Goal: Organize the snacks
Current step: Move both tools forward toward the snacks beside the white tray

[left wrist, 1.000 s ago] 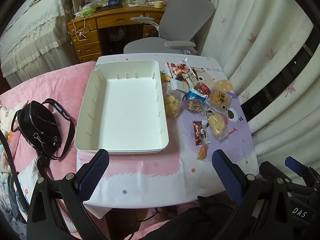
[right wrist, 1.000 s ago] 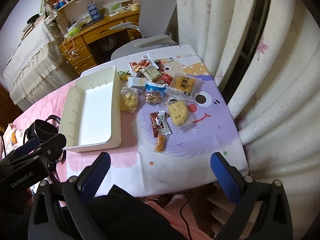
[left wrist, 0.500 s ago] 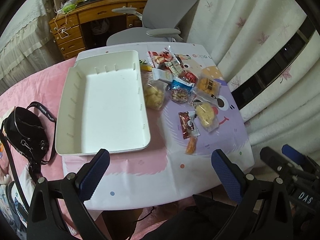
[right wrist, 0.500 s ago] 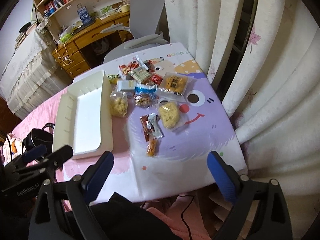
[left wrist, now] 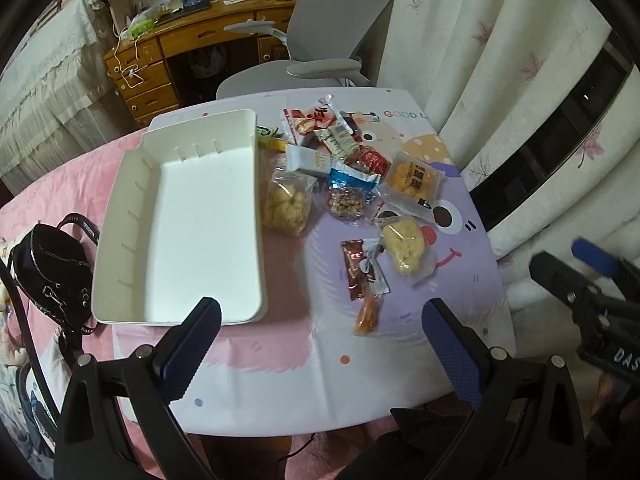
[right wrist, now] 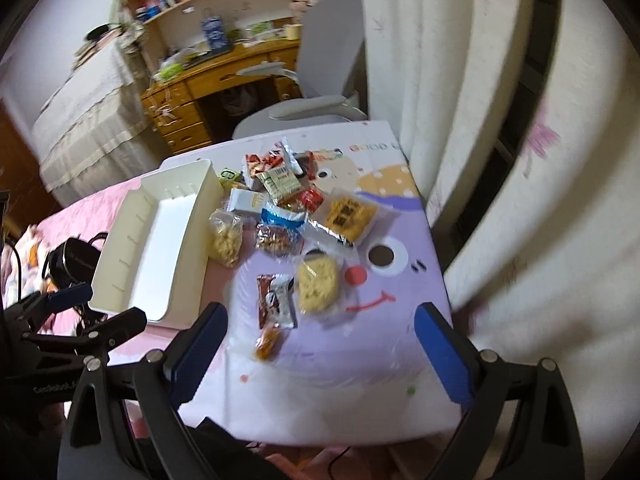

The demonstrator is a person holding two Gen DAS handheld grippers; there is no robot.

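A white empty tray (left wrist: 200,220) (right wrist: 160,248) lies on the left of the table. To its right is a loose heap of snack packets: a clear bag of yellow puffs (left wrist: 286,204) (right wrist: 226,238), a blue nut packet (left wrist: 348,196), an orange cracker pack (left wrist: 412,180) (right wrist: 350,216), a yellow cake packet (left wrist: 404,244) (right wrist: 318,284), a red-and-white wrapper (left wrist: 362,268) (right wrist: 276,300) and a small orange snack (left wrist: 368,314) (right wrist: 266,342). My left gripper (left wrist: 320,320) hangs open over the near table edge, holding nothing. My right gripper (right wrist: 320,316) is open above the small orange snack, apart from it.
A black shoulder bag (left wrist: 52,272) lies left of the tray on the pink cover. A grey office chair (left wrist: 320,40) and a wooden desk (left wrist: 180,48) stand behind the table. Curtains (left wrist: 480,60) hang close along the table's right side.
Both grippers have come closer to the table and a little lower. The left one has shifted right, toward the snacks. Nothing on the table has moved.
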